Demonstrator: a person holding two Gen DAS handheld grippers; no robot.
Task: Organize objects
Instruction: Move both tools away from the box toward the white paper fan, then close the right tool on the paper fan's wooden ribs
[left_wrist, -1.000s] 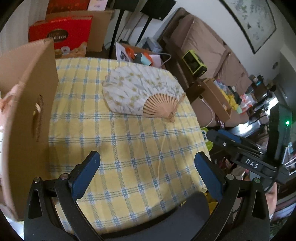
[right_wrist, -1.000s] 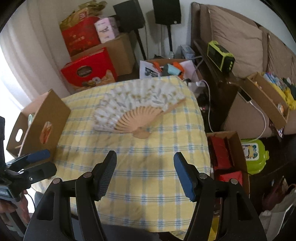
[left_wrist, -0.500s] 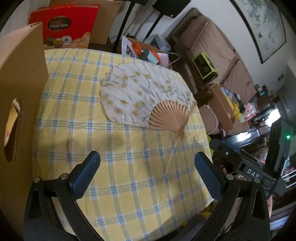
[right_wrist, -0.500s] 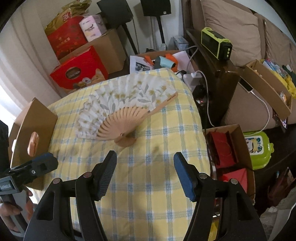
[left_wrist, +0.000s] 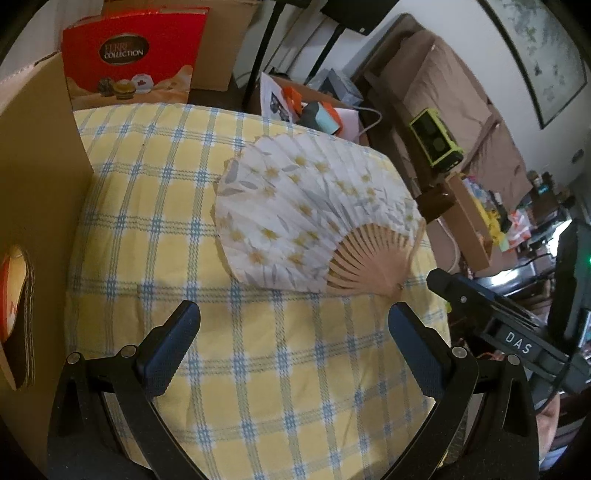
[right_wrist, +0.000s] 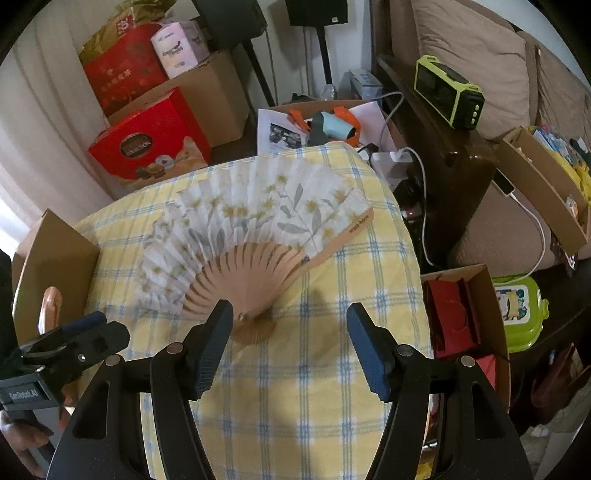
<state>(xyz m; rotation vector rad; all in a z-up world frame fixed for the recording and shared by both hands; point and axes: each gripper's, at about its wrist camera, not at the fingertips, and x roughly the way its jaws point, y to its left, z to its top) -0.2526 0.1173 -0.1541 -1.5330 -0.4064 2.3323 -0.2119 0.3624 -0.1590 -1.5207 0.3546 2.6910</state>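
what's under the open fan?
The folding fan lies spread flat on the yellow-and-blue checked tablecloth. Only cloth shows around its edges; anything beneath the fan itself is covered.

Both grippers are black frames with silver screws behind the fingers (right_wrist: 208, 350), which carry textured dark-blue pads; the right gripper (left_wrist: 480, 314) bears a white "DAS" label.

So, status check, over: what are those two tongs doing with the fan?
Left tongs open, empty. Right tongs open, empty, just short of the pivot. Fan spread flat on checked cloth, untouched. Cardboard box at the left; path clear.
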